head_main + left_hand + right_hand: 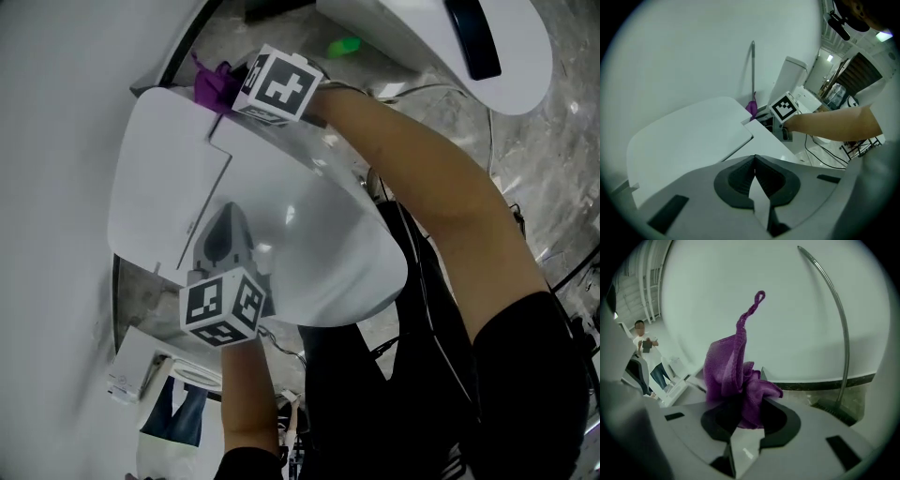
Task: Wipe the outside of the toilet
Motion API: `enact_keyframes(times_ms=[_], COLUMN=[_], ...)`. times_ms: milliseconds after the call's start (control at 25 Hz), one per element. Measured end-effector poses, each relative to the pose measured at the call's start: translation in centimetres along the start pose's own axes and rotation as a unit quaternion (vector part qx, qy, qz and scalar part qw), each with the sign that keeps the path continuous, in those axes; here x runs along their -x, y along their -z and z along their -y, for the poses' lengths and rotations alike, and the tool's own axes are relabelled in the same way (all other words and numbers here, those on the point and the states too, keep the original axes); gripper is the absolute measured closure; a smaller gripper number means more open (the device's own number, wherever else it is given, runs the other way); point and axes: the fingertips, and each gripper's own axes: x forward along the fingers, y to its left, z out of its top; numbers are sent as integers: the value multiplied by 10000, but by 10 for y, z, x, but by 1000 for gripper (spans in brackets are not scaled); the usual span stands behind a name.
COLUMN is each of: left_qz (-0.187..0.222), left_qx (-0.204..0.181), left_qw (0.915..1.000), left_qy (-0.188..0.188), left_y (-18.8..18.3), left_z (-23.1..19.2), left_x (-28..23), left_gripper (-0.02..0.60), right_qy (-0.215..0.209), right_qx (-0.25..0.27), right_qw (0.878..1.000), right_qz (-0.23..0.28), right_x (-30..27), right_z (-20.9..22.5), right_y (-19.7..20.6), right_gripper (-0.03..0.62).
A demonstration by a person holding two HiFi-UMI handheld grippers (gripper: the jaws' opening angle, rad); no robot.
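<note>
The right gripper (744, 418) clamps a purple cloth (733, 373) at the rear corner of the white toilet (309, 234) — close to the wall. The left gripper (754, 168) is closed on nothing — just above the toilet's top.

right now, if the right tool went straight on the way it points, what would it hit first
Probably the wall; the right tool, shut on the cloth, faces it squarely. Distance unclear.
</note>
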Motion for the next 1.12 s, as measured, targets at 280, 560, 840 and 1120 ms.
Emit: enact_keyframes(times_ms=[280, 560, 840, 1120], left_qz=[92, 48, -54, -181], left_qx=[94, 358, 652, 668], left_qw=[9997, 9983, 9964, 9964], left_qy=[-207, -464, -541, -489], left_y=[1, 16, 34, 57], left_z=[23, 54, 85, 106], left_x=[-7, -7, -2, 4], left_gripper=[572, 572, 572, 572], right_qy=[-104, -138, -495, -610], right_qx=[367, 1168, 1865, 1834], right_qw=[9986, 9906, 9729, 9702], right_qz=[-365, -704, -1277, -1460], right_x=[7, 20, 40, 64], right_z=[-7, -13, -37, -58], right_y=[42, 84, 131, 172], right_gripper=[490, 490, 491, 491])
